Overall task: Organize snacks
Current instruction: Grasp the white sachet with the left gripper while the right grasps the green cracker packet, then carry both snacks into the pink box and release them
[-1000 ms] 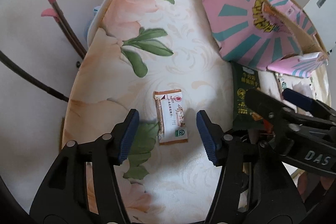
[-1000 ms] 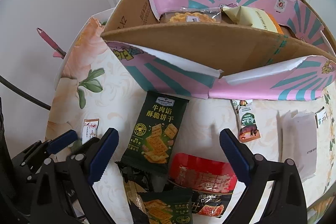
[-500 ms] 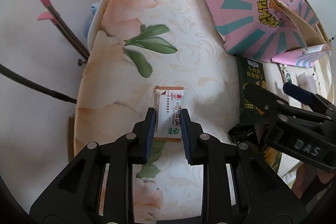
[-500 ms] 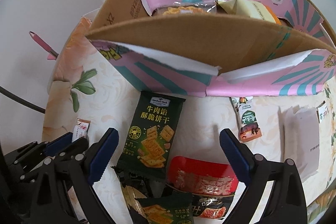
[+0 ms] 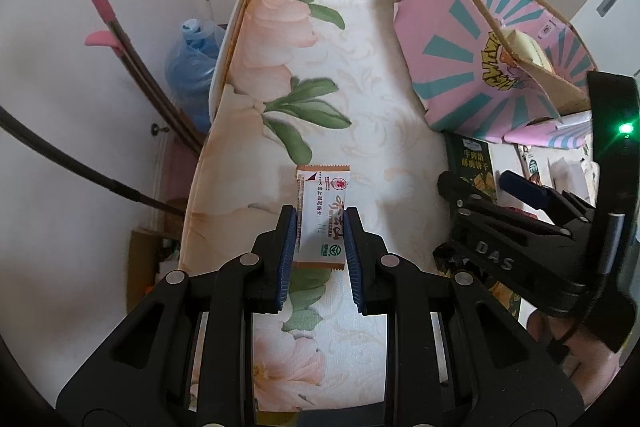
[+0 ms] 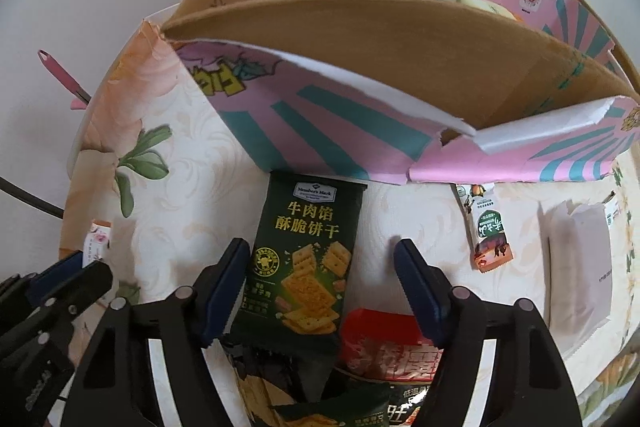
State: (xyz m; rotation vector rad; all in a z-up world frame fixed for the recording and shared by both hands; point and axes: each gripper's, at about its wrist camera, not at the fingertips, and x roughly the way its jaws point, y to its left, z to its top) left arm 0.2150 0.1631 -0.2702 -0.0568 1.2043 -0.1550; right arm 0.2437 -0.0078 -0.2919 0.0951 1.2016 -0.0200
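The left gripper (image 5: 319, 227) is clenched on a small white sachet (image 5: 322, 217) with an orange border; both blue pads press on its long edges, near the lower half of the packet. The sachet's upper end sticks out ahead of the pads, over the flowered tablecloth (image 5: 360, 87), and I cannot tell whether it is touching the cloth or a little above it.

The right gripper (image 6: 320, 267) is only partly open. Its jaws have just been closing, and a dark green cracker bag (image 6: 306, 259) lies between them. The left pad is just at the bag's left edge, while the right pad stands clearly apart from the bag (so the bag is not pinched). This bag lies flat on the cloth, its top edge right below the pink and teal cardboard box (image 6: 360, 123), which stands open at the far side of the table. Something yellow is visible inside the box, but I cannot tell what it is.

Near the right gripper there is also a red packet (image 6: 384, 339), partly under the right finger. A slim green and orange sachet (image 6: 488, 231) and a white paper bag (image 6: 580, 267) lie further right on the cloth, apart from each other. A pink-handled tool (image 5: 100, 3) leans beside the table.
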